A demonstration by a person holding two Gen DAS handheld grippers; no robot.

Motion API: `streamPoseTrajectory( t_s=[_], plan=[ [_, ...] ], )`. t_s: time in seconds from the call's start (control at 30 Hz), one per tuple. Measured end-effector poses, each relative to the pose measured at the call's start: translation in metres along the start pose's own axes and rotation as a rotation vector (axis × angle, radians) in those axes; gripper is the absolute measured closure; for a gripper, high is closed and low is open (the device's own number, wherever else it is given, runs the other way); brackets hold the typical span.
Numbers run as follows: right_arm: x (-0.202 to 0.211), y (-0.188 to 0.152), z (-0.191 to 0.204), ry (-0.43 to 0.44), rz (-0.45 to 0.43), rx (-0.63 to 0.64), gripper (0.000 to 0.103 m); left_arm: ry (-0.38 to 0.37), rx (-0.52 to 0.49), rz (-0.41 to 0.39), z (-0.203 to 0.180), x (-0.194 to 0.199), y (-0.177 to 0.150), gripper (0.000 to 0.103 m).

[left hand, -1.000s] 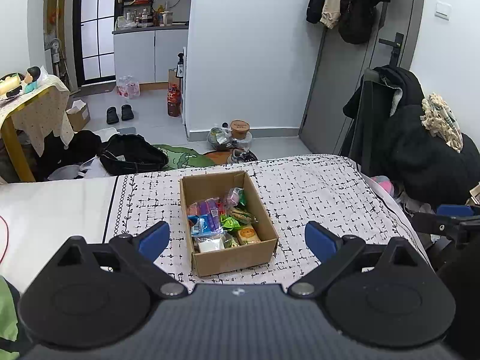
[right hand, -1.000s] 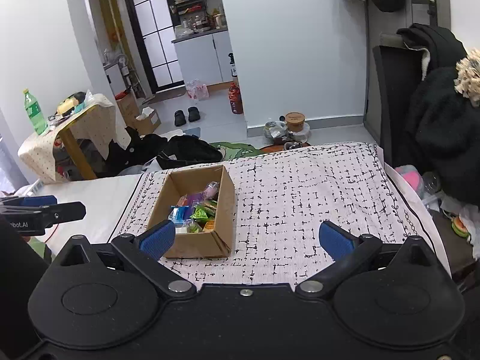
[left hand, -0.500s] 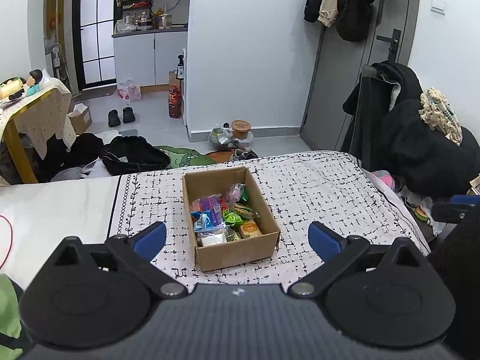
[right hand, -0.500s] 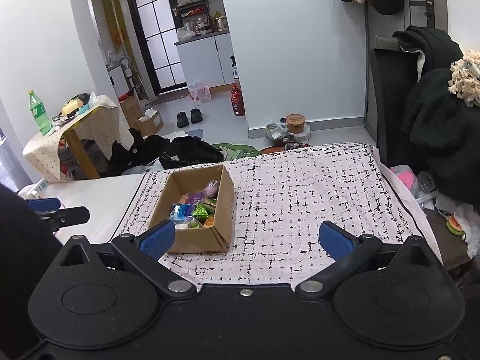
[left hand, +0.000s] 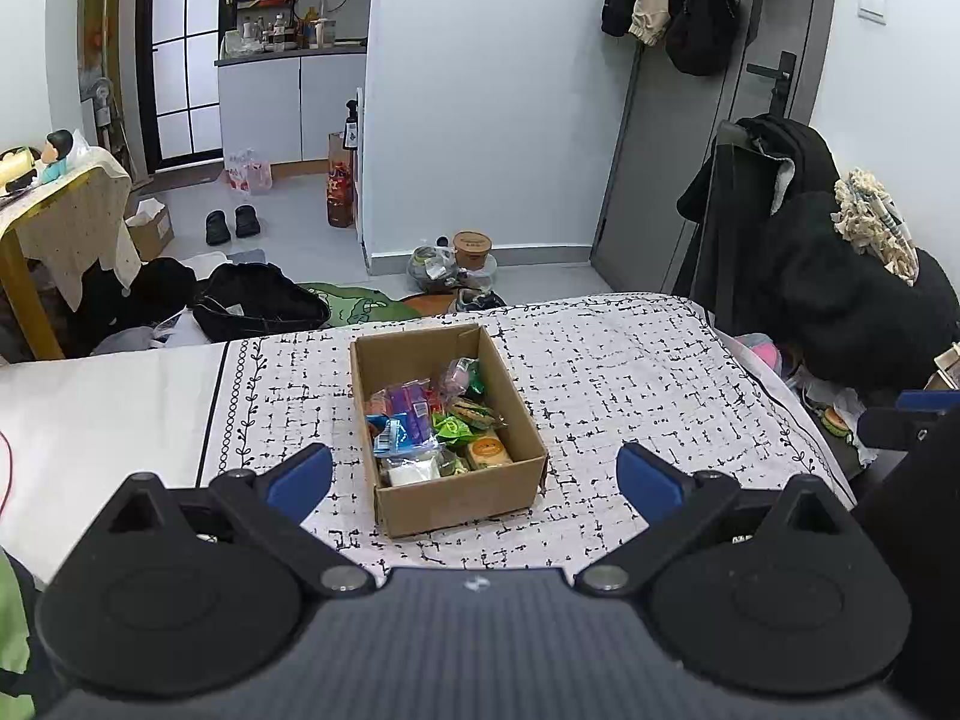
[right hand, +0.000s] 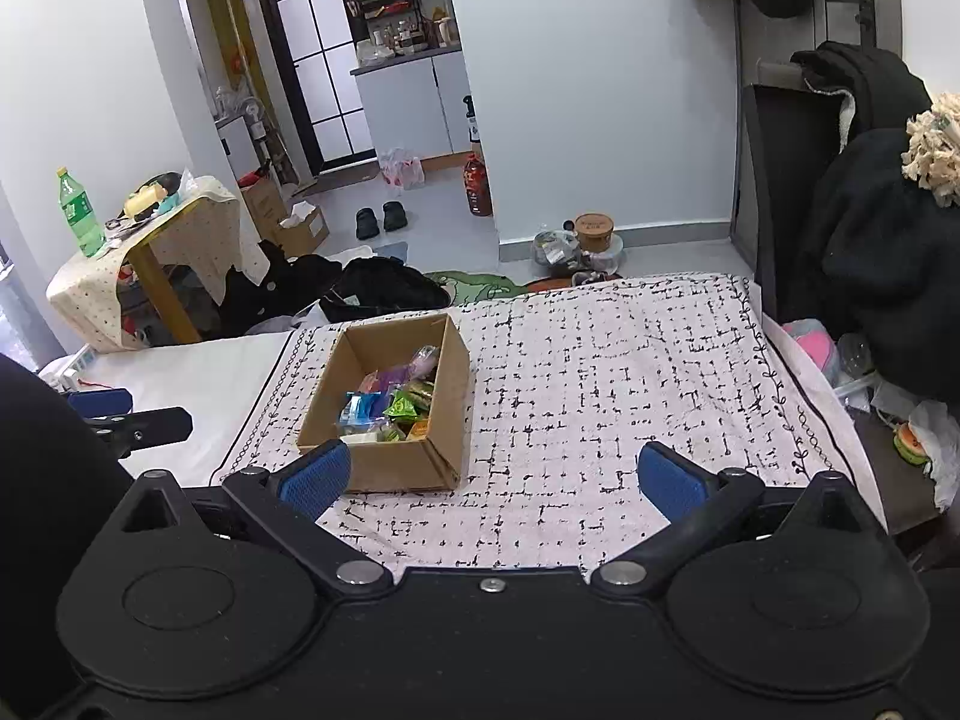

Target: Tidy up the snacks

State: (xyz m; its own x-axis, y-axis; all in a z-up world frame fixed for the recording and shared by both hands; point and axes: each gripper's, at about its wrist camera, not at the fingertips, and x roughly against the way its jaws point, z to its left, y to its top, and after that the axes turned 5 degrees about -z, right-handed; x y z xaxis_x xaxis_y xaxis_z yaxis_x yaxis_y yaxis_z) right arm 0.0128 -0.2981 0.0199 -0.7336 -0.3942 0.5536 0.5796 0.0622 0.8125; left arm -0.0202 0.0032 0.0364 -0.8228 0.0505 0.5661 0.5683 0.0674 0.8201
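An open cardboard box (left hand: 462, 495) stands on a black-and-white patterned cloth (left hand: 630, 384), and several colourful snack packets (left hand: 432, 420) lie inside it. My left gripper (left hand: 474, 474) hovers open just in front of the box's near wall, nothing between its blue pads. In the right wrist view the same box (right hand: 396, 471) sits left of centre with the snacks (right hand: 390, 402) showing. My right gripper (right hand: 492, 477) is open and empty above the cloth (right hand: 630, 390), its left pad near the box's front corner. The left gripper's tip (right hand: 120, 414) shows at the far left.
The cloth covers a bed-like surface with a plain white sheet (left hand: 102, 408) on the left. Beyond its far edge lie black bags (left hand: 258, 300) and floor clutter. A chair piled with dark clothes (left hand: 840, 276) stands right. A small covered table (right hand: 144, 240) with a green bottle stands left.
Both grippers have drawn back and risen slightly, so the box looks a little farther off. Both stay open and empty. The box and its snacks have not moved.
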Motion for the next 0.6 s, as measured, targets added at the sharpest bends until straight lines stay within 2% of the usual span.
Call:
streamPoseTrajectory(
  t_s=[0.6],
  plan=[
    [-0.0002, 0.003, 0.0014, -0.002, 0.005, 0.031, 0.0, -0.001, -0.003, 0.008, -0.0042, -0.0031, 0.0002, 0.002]
  ],
)
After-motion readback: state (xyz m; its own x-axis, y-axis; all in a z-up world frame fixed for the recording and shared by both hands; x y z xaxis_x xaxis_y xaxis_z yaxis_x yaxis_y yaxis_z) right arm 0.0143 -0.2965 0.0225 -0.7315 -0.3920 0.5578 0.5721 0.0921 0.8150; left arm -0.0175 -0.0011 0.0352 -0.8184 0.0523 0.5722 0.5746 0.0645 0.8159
